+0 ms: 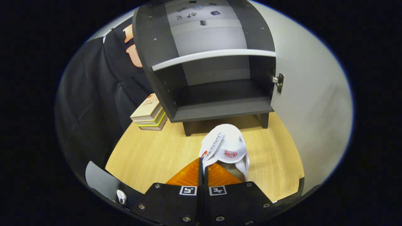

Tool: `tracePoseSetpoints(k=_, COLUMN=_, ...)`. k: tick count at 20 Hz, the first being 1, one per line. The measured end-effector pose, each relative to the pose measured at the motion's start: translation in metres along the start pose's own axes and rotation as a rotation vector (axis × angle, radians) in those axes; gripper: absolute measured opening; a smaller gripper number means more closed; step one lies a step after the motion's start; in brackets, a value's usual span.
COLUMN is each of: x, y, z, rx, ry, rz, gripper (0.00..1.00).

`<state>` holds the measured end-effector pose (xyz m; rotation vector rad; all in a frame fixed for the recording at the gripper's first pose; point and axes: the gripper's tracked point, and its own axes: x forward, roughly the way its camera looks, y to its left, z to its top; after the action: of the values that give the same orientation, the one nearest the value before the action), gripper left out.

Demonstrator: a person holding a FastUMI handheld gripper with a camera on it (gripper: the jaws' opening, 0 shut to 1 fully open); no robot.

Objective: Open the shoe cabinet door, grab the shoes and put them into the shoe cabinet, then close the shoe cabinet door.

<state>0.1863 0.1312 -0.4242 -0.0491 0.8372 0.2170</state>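
At the bottom centre of the frame the gripper (203, 168) has its 2 fingers drawn tight together, pinching the side wall of a white sneaker (226, 148) between them. The sneaker sits just ahead of the fingertips, toe pointing away, its tongue with a red logo patch facing up, over the light wooden tabletop (150, 153); whether it rests on the wood or hangs above it is unclear. Beyond it, in the upper centre, stands the dark grey shoe cabinet (220, 108) on short legs, with 1 pale shelf (213, 56) across its inside. Its door (311, 94) is swung open to the right, a metal hinge (279, 81) showing at its edge. At left of the cabinet, 2 stacked books (150, 114) lie on the table.
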Motion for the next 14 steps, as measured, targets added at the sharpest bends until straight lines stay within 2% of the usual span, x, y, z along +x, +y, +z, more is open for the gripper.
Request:
tracePoseSetpoints(k=10, x=-0.085, y=0.031, z=0.110, rx=-0.014, ry=-0.200, rz=-0.012, gripper=0.00)
tracePoseSetpoints(k=14, x=-0.088, y=0.039, z=0.162, rx=-0.019, ry=-0.258, rz=0.009, gripper=0.00)
